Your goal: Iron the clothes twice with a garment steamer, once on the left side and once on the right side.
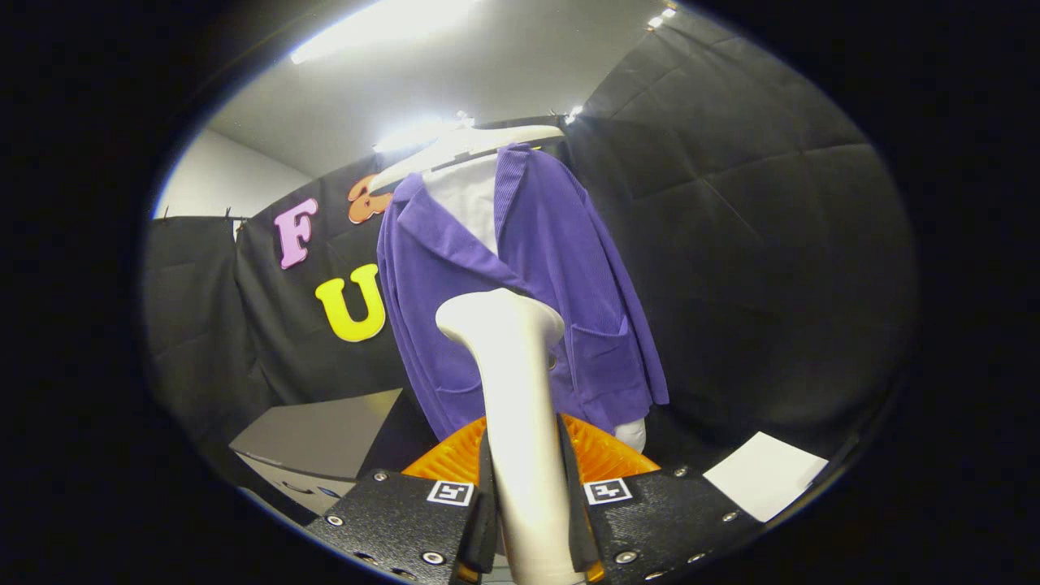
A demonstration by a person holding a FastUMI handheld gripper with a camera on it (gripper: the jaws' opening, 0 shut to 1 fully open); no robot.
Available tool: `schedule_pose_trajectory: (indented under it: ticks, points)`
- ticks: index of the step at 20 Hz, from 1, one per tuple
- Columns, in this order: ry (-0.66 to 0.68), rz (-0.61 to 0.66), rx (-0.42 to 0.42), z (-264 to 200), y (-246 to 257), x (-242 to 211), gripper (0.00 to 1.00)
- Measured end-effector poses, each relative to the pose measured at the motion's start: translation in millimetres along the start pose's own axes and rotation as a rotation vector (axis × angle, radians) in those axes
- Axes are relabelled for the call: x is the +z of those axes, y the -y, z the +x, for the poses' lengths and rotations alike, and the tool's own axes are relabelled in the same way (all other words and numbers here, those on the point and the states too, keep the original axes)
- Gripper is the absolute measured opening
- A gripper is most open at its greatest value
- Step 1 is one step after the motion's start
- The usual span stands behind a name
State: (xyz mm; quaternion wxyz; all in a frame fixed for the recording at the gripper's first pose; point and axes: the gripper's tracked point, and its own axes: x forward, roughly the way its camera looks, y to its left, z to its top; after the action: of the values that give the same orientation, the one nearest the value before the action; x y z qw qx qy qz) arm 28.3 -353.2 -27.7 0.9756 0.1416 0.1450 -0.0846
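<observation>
Grey box [325, 443]: lower left of the frame, left of the fingers, well short of the clothes; the steamer does not reach it.

Hanger [467, 146]: pale, upper centre, tilted so its left arm sits lower than its right; it carries the purple jacket [561, 268] over a white inner garment [471, 203].

Jacket position: centre of the frame, beyond the fingers, hanging in front of the black booth wall; its long axis runs top to bottom, leaning a little with the hanger.

Garment steamer [512, 390]: lower centre, rising from between the fingers; its long axis runs up the middle of the frame, and the flared head at the top points up toward the jacket's lower front.

Gripper [524, 520]: bottom centre, both dark fingers pressed against the steamer's white handle, one on each side, so it is clamped on the handle.

Orange part [601, 455]: ribbed, just behind the handle, above the fingers; what it belongs to is unclear.

White sheet [764, 475]: lower right, lying flat, apart from the jacket.

Head and cloth: the head overlaps the jacket in the picture, but whether it touches the fabric cannot be told.

Risk, grip: the handle is smooth and tall above the fingers, so I judge it could twist or lean in the clamp during a stroke.

Risk, cloth: the jacket hangs free, so a hard push would likely swing it away or slide it off the tilted hanger.

Risk, coverage: a head kept at centre could miss the left or right side.
</observation>
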Motion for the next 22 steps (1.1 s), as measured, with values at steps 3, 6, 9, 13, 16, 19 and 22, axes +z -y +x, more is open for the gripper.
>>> schedule_pose_trajectory:
  ticks: [3,6,9,13,16,19,22]
  points:
    - [0.03,-0.005,-0.008,12,6,23,0.35]
    - [0.075,-0.026,0.005,22,3,53,0.35]
    - [0.131,-0.013,0.018,32,-2,84,0.35]
    - [0.212,0.011,0.027,52,-8,125,0.35]
    - [0.242,0.011,0.01,68,-4,142,0.34]
    - [0.256,0.02,-0.021,87,2,148,0.34]
    - [0.254,0.017,-0.052,109,11,146,0.34]
